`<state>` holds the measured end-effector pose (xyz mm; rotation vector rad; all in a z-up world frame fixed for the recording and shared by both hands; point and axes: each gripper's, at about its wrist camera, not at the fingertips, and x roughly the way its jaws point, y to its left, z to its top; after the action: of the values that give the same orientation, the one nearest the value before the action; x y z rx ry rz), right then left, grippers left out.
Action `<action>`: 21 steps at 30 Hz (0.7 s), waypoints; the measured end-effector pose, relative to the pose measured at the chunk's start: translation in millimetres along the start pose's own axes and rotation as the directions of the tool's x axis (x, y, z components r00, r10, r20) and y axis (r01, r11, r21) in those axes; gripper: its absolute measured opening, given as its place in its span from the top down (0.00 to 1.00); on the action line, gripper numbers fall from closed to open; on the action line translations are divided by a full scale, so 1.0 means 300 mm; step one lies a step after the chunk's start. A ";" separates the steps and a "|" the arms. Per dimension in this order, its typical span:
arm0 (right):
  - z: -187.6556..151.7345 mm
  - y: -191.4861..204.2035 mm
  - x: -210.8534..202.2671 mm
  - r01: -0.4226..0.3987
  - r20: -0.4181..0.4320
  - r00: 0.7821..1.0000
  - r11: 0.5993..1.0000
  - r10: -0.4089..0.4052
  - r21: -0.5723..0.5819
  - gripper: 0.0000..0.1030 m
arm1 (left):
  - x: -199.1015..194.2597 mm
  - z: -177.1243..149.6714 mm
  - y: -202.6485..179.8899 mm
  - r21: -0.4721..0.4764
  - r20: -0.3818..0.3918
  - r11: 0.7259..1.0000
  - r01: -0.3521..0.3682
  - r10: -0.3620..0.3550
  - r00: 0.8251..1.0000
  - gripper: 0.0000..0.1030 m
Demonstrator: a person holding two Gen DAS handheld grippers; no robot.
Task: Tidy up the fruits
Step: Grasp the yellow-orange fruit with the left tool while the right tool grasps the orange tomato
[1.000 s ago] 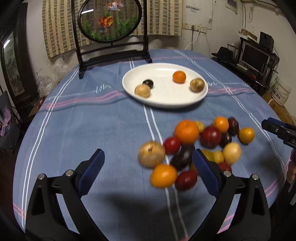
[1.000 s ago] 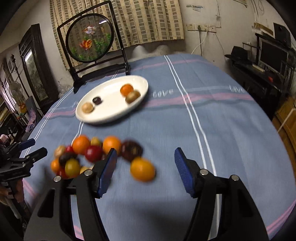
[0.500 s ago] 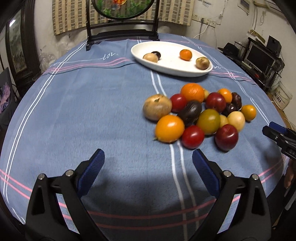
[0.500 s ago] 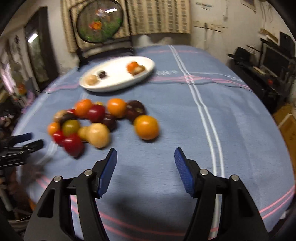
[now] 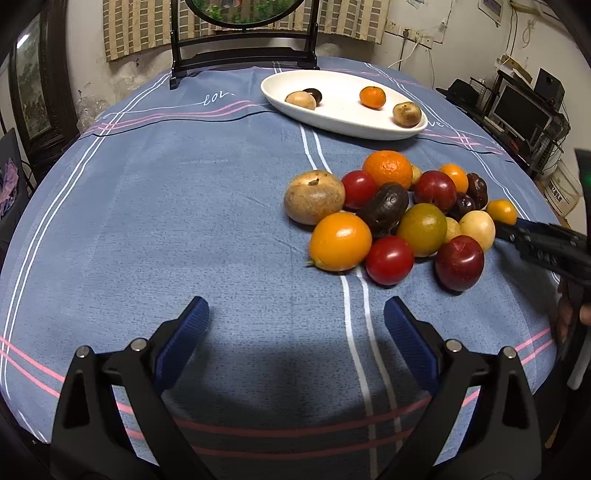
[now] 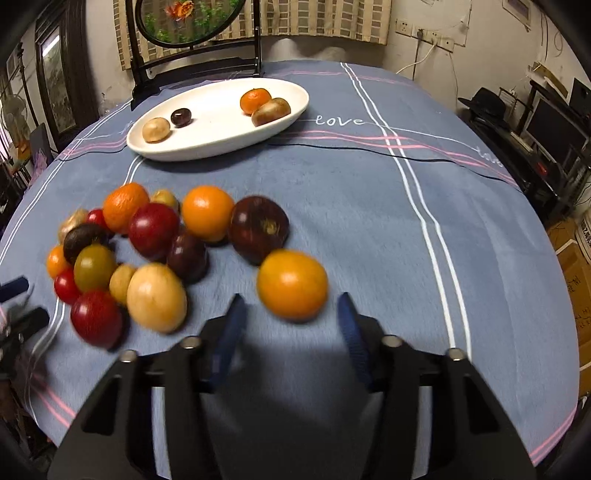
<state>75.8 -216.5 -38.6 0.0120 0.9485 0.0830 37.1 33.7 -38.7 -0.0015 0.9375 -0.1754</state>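
A pile of several fruits [image 5: 388,218] lies on the blue tablecloth, in red, orange, dark and tan. Behind it, a white oval plate [image 5: 343,122] [image 6: 207,147] holds several more. My left gripper [image 5: 295,314] hangs open over bare cloth in front of the pile, with nothing between its fingers. My right gripper [image 6: 291,301] is closing around a yellow-orange fruit [image 6: 291,284] at the right end of the pile. The fruit sits between the fingertips, and small gaps still show on both sides. In the left wrist view the right gripper [image 5: 517,230] reaches in from the right, beside that fruit [image 5: 500,211].
A round painted screen on a black stand [image 5: 243,55] [image 6: 192,22] stands behind the plate. The table edge curves away on the right, beyond it shelves with monitors [image 5: 524,110]. The left gripper [image 6: 22,302] shows at the left edge of the right wrist view.
The right gripper has come forward and down onto the yellow-orange fruit, and its jaws have narrowed. The left gripper sank toward the table a second ago and has since held still.
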 end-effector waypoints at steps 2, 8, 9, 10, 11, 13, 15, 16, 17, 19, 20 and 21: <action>0.008 -0.007 0.002 -0.004 0.014 1.000 1.000 0.003 0.014 0.61 | 0.003 0.002 0.000 0.000 -0.002 1.000 -0.001 0.001 1.000 0.06; -0.038 -0.025 -0.044 -0.082 0.045 0.996 0.996 0.080 0.042 0.62 | 0.017 0.010 0.006 0.000 -0.007 1.000 -0.004 0.004 1.000 0.06; -0.051 -0.035 -0.057 -0.102 0.049 0.994 0.993 0.100 0.053 0.62 | 0.021 0.013 0.005 0.003 -0.007 1.000 -0.002 0.002 1.000 0.06; -0.061 -0.040 -0.066 -0.113 0.050 0.993 0.992 0.110 0.059 0.62 | 0.025 0.015 0.003 0.007 -0.005 1.000 -0.003 0.003 1.000 0.06; -0.070 -0.044 -0.074 -0.118 0.049 0.992 0.991 0.115 0.062 0.62 | 0.030 0.017 0.000 0.014 -0.002 1.000 -0.008 0.008 1.000 0.06; -0.086 -0.049 -0.087 -0.127 0.046 0.991 0.990 0.124 0.064 0.62 | 0.038 0.018 -0.006 0.031 0.000 0.999 -0.015 0.015 1.000 0.06; -0.100 -0.053 -0.099 -0.142 0.046 0.989 0.987 0.139 0.069 0.62 | 0.051 0.024 -0.005 0.042 -0.009 0.999 -0.013 0.013 1.000 0.07; -0.103 -0.053 -0.103 -0.148 0.047 0.988 0.987 0.145 0.070 0.62 | 0.058 0.029 0.000 0.040 -0.012 0.999 -0.010 0.011 1.000 0.10; -0.107 -0.051 -0.108 -0.152 0.049 0.988 0.986 0.149 0.069 0.62 | 0.066 0.036 0.004 0.044 -0.018 0.999 -0.021 0.022 1.000 0.12; -0.110 -0.045 -0.117 -0.164 0.053 0.986 0.984 0.161 0.065 0.62 | 0.073 0.048 0.006 0.049 -0.022 0.998 -0.026 0.027 0.999 0.16; -0.110 -0.039 -0.121 -0.173 0.055 0.984 0.983 0.170 0.061 0.62 | 0.076 0.055 0.006 0.051 -0.024 0.998 -0.026 0.027 0.999 0.18; -0.108 -0.035 -0.123 -0.179 0.055 0.983 0.982 0.176 0.058 0.62 | 0.081 0.063 0.004 0.057 -0.028 0.998 -0.027 0.029 0.999 0.19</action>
<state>28.6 -230.8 -28.0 0.1564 0.8981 0.2172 66.7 29.8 -47.0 0.0668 0.9606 -0.1764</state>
